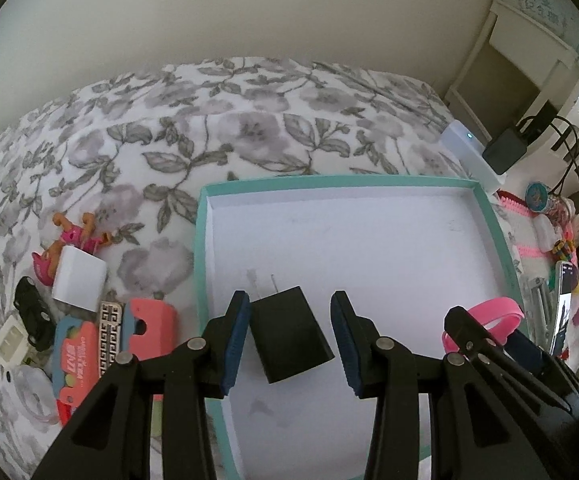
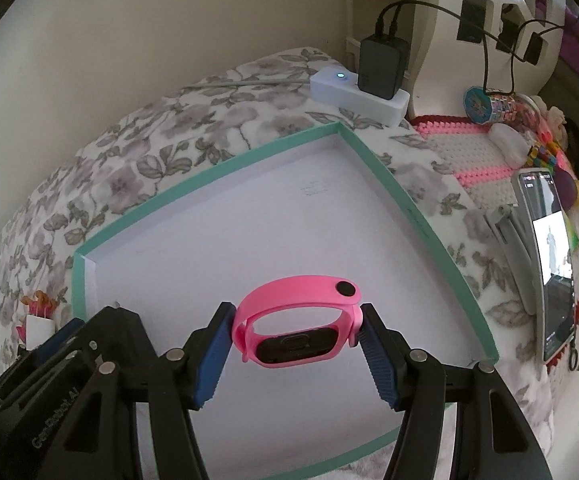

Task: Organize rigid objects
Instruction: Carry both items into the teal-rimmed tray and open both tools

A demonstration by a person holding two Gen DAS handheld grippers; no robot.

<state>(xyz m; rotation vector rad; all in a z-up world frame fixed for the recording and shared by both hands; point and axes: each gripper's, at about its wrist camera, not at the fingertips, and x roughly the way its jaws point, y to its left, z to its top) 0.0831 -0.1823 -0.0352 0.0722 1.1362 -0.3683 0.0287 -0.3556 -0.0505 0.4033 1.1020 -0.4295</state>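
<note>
A shallow teal-rimmed tray (image 1: 200,240) with a white floor lies on the floral bedspread; it also shows in the right wrist view (image 2: 417,216). A black plug charger (image 1: 289,336) lies on the tray floor between the fingers of my left gripper (image 1: 289,336), which is open; only the left pad seems to touch it. My right gripper (image 2: 297,332) is shut on a pink fitness band (image 2: 297,316) and holds it over the tray. The band and right gripper also show at the right of the left wrist view (image 1: 489,316).
Left of the tray lie a white cube charger (image 1: 79,280), a pink doll (image 1: 69,240), a black toy car (image 1: 33,312), red cards (image 1: 77,356) and a patterned comb (image 1: 110,328). To the right are a white power strip (image 2: 359,94), a phone (image 2: 549,264) and small toys.
</note>
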